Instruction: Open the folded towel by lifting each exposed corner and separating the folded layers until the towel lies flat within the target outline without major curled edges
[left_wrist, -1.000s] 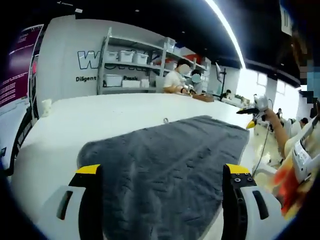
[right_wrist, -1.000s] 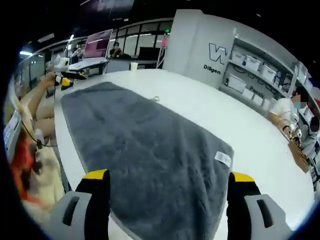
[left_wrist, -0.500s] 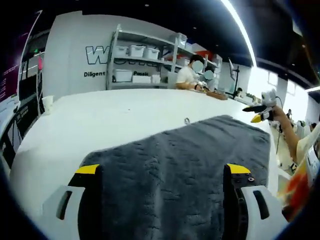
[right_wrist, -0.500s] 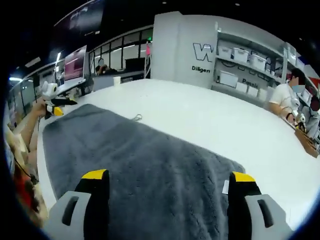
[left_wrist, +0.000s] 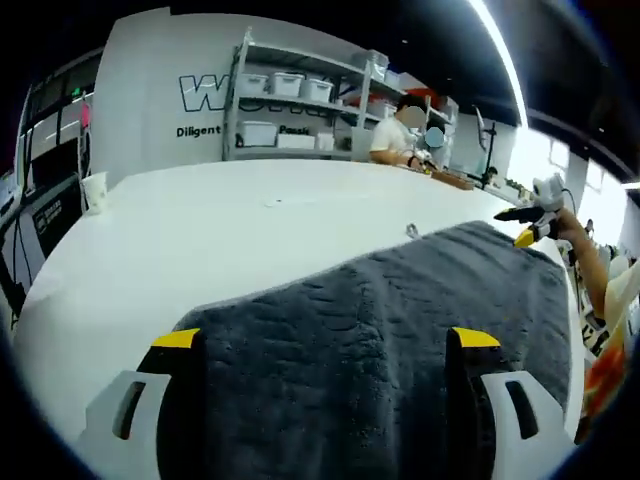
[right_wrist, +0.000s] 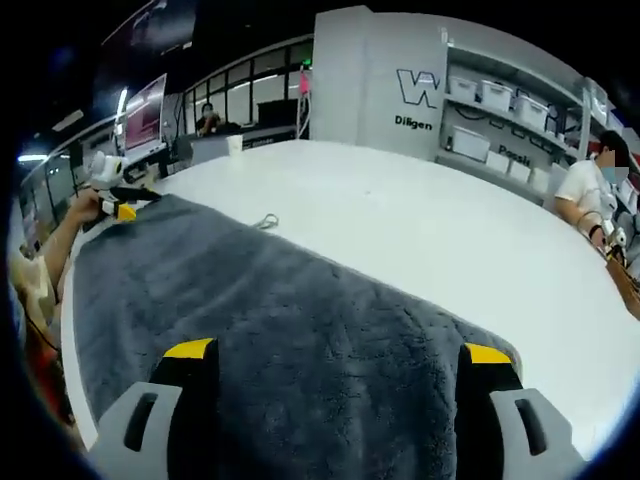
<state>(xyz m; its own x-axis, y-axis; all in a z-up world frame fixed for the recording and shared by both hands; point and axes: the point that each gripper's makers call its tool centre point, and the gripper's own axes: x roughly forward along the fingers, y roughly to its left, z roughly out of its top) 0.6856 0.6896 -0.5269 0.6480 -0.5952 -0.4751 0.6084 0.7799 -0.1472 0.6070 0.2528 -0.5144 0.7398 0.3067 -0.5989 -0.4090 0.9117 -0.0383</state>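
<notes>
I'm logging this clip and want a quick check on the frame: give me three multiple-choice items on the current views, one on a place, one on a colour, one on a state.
1. Where does the grey towel lie?
A. On the white table
B. On a shelf
C. On the floor

2. What colour are the tips of the left gripper?
A. Red
B. Yellow
C. Green

3. How do the jaws of the right gripper stand?
A. Shut on a cup
B. Shut on the towel
C. Wide apart over the towel

Answers: 1 A, the towel spreads across the white tabletop in both views. 2 B, each jaw ends in a yellow cap. 3 C, the two jaws rise far apart with grey towel showing between them.
</notes>
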